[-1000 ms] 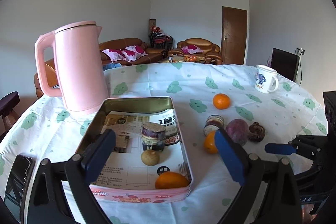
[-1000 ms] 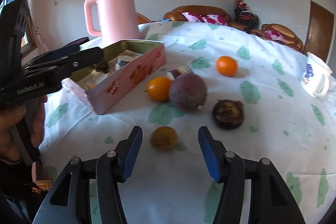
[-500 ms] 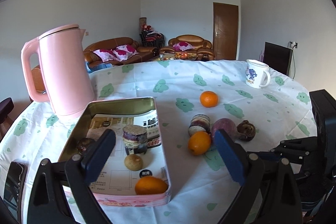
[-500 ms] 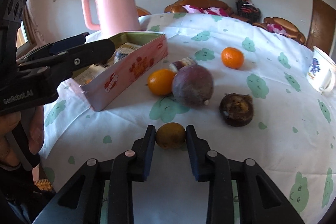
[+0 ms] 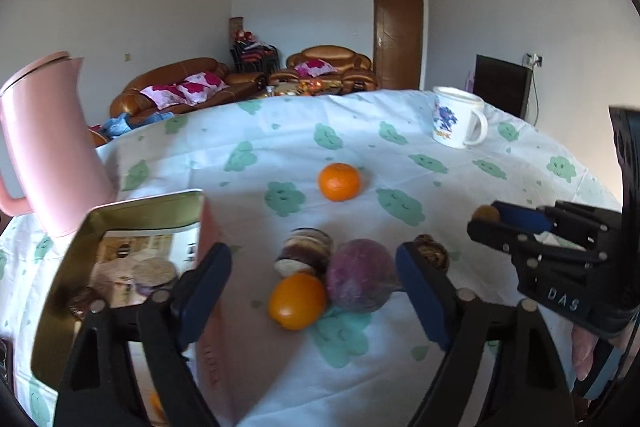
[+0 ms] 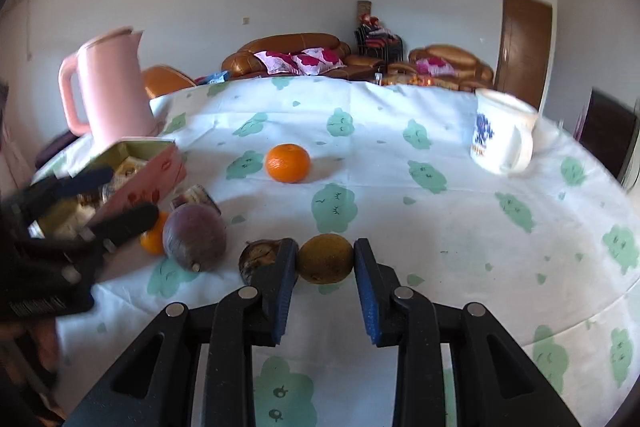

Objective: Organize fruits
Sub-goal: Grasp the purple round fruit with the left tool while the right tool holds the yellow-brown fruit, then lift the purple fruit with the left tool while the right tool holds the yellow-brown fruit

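Since a second ago, right hand-held gripper has clamped the brown fruit, off the surface. Left hand-held gripper, jaws closing, empty, frames orange. "DAS" legible.

A white tablecloth carries green cloud prints. The kettle is pale pink, as is the tin with red blotches. The far tangerine is bright orange, the near-left fruit dull purple. The white mug bears a blue figure.
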The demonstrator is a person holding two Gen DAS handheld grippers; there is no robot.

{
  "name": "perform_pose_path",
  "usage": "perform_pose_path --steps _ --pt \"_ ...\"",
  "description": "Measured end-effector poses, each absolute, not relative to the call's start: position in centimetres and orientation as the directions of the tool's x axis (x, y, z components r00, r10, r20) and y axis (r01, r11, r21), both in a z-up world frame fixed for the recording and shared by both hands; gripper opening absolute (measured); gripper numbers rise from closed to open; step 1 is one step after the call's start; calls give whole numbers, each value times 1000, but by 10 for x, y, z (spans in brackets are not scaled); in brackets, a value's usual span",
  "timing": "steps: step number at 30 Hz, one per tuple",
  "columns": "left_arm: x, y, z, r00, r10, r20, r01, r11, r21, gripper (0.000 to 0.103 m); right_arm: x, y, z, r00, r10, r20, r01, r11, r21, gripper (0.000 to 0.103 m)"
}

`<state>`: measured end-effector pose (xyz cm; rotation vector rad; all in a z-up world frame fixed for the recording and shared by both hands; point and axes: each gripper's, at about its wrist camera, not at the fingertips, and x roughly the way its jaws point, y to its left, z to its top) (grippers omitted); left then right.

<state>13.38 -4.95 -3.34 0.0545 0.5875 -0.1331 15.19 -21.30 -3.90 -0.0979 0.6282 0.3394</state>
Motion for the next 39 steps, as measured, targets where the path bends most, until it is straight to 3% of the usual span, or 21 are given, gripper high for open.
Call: perform_pose_path --steps 4,11,19,21,39 --pt "144 -65 -38 804 -117 -584 166 986 32 82 155 -214 -34 780 246 -575 -320 947 -29 31" --pt "157 -73 -47 748 -142 -648 207 978 25 61 159 -216 -31 787 243 -567 -311 950 -24 31" --pt "164 -78 -55 702 -167 -693 245 969 14 57 164 -208 -35 783 252 -569 -321 947 -24 31" --pt "162 -80 -55 699 -177 -693 259 966 14 49 164 -209 -35 782 256 -569 -322 947 -16 31" --pt "151 -70 -44 757 -190 -625 239 971 -7 48 161 -215 -33 777 323 -540 -360 932 39 31"
